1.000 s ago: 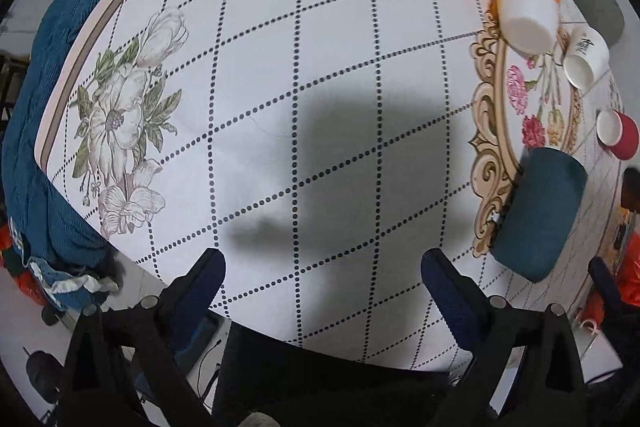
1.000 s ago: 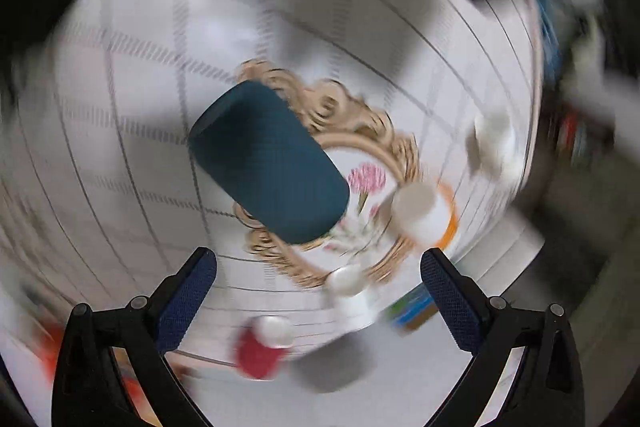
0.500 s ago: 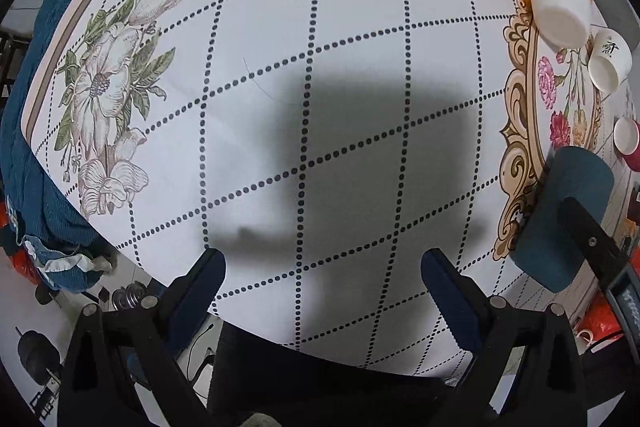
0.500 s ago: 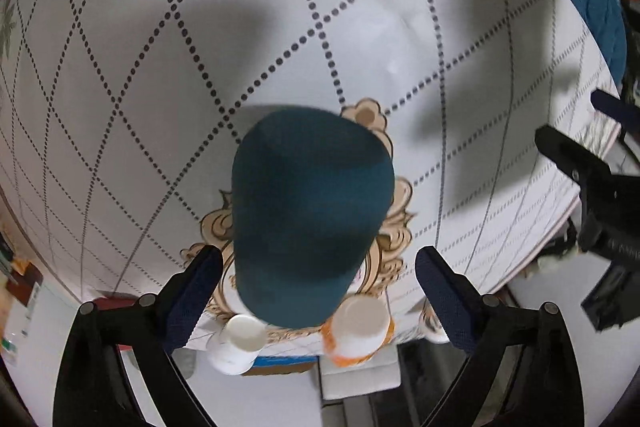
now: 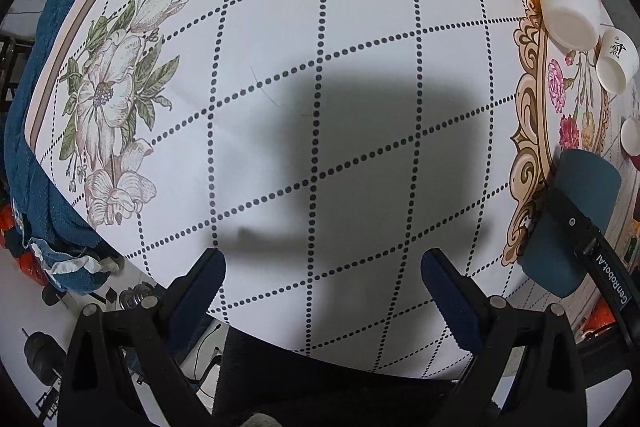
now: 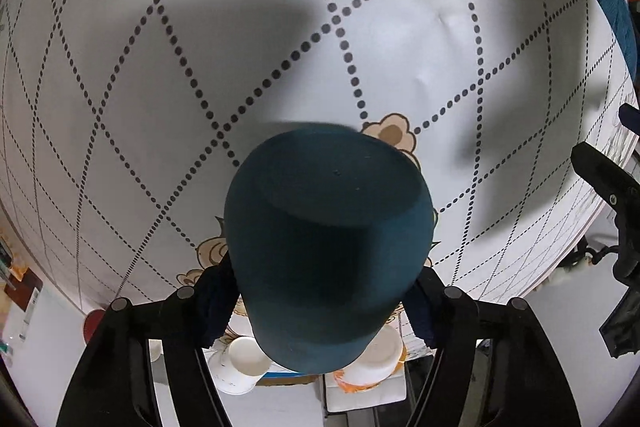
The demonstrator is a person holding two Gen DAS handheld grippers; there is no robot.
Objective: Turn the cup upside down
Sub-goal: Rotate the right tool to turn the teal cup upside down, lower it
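Clamping the dark teal cylindrical cup (image 6: 328, 247) from both sides, the right gripper (image 6: 320, 291) holds it between its dark blue padded fingers (image 6: 214, 301), closed base facing the camera and the counter (image 6: 240, 27) beyond it. In the left wrist view the same cup (image 5: 576, 211) sits at the right edge, over the gold scroll border of the patterned cloth, with the right gripper's black arm crossing it. The left gripper (image 5: 322, 279) hovers above the dotted lattice cloth, its fingers (image 5: 200, 283) spread wide apart with nothing between them. An orange-and-white plastic cup (image 5: 570, 3) and a small white printed cup (image 5: 616, 65) stand upside down farther along the counter.
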